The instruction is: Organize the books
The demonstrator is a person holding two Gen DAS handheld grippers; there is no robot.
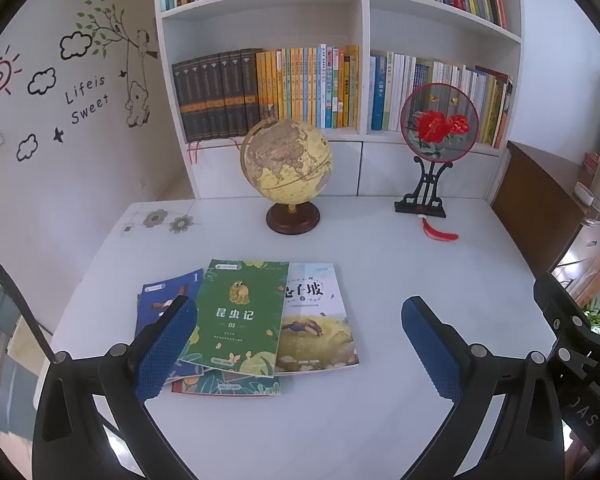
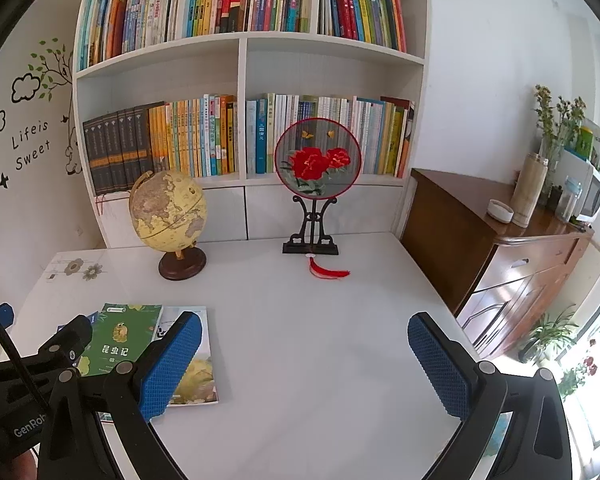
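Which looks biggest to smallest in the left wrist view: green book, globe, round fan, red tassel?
1. green book, though it lies nearest the camera, which inflates it.
2. globe.
3. round fan, not far behind the globe.
4. red tassel, clearly smallest.

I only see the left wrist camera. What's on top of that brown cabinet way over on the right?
Observer: A white microwave stands at the far end of the wooden cabinet.
Operator: Is anything next to it?
Observer: Yes, a clear bottle with a bluish lid stands upright just in front of it.
Operator: Is the other gripper holding a book?
Observer: No. The right gripper is open and empty. It hangs over bare table, to the right of the books.
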